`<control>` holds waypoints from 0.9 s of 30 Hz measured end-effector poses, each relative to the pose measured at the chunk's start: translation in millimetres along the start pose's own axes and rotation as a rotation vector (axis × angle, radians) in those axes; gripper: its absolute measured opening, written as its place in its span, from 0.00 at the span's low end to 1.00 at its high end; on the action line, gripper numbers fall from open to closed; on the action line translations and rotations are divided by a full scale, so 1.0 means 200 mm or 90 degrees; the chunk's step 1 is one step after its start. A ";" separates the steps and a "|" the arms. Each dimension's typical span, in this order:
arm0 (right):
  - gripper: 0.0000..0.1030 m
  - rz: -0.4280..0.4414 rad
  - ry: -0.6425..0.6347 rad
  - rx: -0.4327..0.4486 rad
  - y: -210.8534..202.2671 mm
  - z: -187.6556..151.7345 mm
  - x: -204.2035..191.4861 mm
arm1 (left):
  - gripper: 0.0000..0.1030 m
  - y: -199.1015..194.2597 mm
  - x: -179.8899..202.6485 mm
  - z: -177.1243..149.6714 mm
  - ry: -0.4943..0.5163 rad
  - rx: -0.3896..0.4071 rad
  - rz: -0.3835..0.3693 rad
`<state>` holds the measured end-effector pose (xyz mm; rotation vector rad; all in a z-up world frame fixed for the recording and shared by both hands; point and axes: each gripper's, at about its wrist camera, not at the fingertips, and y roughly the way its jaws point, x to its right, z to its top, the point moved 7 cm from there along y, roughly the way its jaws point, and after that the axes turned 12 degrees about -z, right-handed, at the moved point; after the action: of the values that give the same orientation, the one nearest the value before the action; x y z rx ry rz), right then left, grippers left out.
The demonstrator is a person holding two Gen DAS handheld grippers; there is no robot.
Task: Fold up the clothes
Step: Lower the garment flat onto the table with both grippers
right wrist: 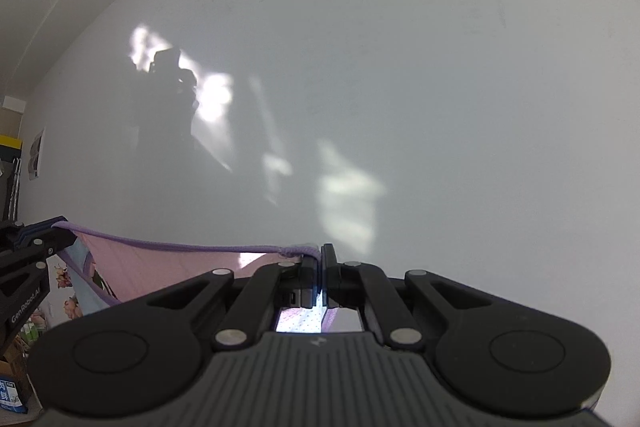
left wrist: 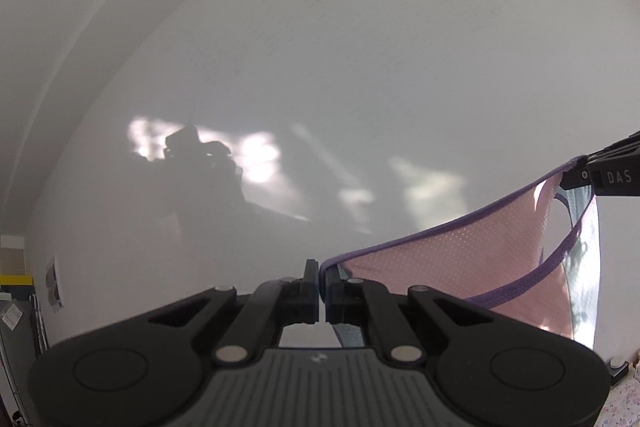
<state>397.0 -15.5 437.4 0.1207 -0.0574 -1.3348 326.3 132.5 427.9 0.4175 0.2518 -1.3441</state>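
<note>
Left wrist view: your left gripper pinches the pink garment's purple-trimmed edge. Right gripper clamps the other end (fabric taut between, against the white wall).

White wall w/ sunlight patches

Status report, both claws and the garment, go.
Left claw shut on pink garment edge. Right claw shut on the other end. Purple-trimmed edge strung between them, held up facing white wall. Nothing in the way.
</note>
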 end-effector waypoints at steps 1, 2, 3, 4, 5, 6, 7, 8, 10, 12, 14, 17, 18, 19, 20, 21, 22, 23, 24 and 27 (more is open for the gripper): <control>0.01 -0.002 -0.016 -0.006 -0.02 -0.03 0.00 | 0.02 -0.04 0.04 -0.03 0.008 -0.007 -0.014; 0.01 -0.002 -0.033 -0.015 -0.04 -0.07 0.01 | 0.02 -0.09 0.07 -0.06 0.015 -0.013 -0.028; 0.01 -0.001 -0.049 -0.028 -0.06 -0.14 0.02 | 0.02 -0.14 0.12 -0.10 0.024 -0.023 -0.040; 0.01 0.003 -0.064 -0.045 -0.08 -0.21 0.04 | 0.02 -0.20 0.18 -0.16 0.037 -0.041 -0.053; 0.01 0.010 -0.077 -0.065 -0.11 -0.30 0.07 | 0.02 -0.27 0.25 -0.25 0.050 -0.059 -0.072; 0.01 0.016 -0.090 -0.088 -0.15 -0.40 0.10 | 0.02 -0.34 0.34 -0.34 0.062 -0.076 -0.095; 0.01 0.024 -0.105 -0.113 -0.20 -0.51 0.13 | 0.02 -0.42 0.42 -0.44 0.070 -0.094 -0.116; 0.01 0.036 -0.121 -0.141 -0.26 -0.64 0.16 | 0.02 -0.50 0.50 -0.54 0.074 -0.113 -0.138; 0.01 0.067 -0.144 -0.202 -0.41 -0.91 0.24 | 0.02 -0.70 0.67 -0.77 0.069 -0.157 -0.189; 0.01 0.103 -0.153 -0.271 -0.60 -1.20 0.32 | 0.02 -0.94 0.87 -1.03 0.058 -0.205 -0.248; 0.01 0.121 -0.147 -0.350 -0.82 -1.52 0.41 | 0.02 -1.16 1.05 -1.27 0.032 -0.252 -0.296; 0.01 0.127 -0.103 -0.473 -1.17 -1.92 0.56 | 0.02 -1.42 1.26 -1.54 -0.024 -0.306 -0.340; 0.01 0.122 -0.078 -0.501 -1.27 -2.02 0.62 | 0.02 -1.47 1.29 -1.59 -0.045 -0.317 -0.344; 0.01 0.111 -0.060 -0.520 -1.36 -2.09 0.67 | 0.02 -1.52 1.33 -1.63 -0.060 -0.322 -0.347; 0.01 0.099 -0.051 -0.526 -1.43 -2.14 0.70 | 0.02 -1.55 1.35 -1.65 -0.059 -0.320 -0.348; 0.01 0.091 -0.044 -0.528 -1.48 -2.16 0.73 | 0.02 -1.58 1.37 -1.66 -0.049 -0.320 -0.349; 0.01 0.087 -0.040 -0.527 -1.54 -2.18 0.75 | 0.02 -1.60 1.38 -1.67 -0.041 -0.319 -0.355; 0.03 0.085 -0.040 -0.525 -1.58 -2.18 0.76 | 0.06 -1.62 1.39 -1.66 -0.038 -0.317 -0.364; 0.03 0.086 -0.043 -0.524 -1.61 -2.18 0.77 | 0.09 -1.63 1.39 -1.66 -0.034 -0.318 -0.379; 0.13 0.088 -0.061 -0.538 -1.72 -2.18 0.80 | 0.23 -1.72 1.42 -1.64 -0.017 -0.320 -0.427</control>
<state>151.2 -226.0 -40.9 -0.6498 0.4095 -1.1316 72.4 -33.9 -34.7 -0.1305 0.7331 -1.8633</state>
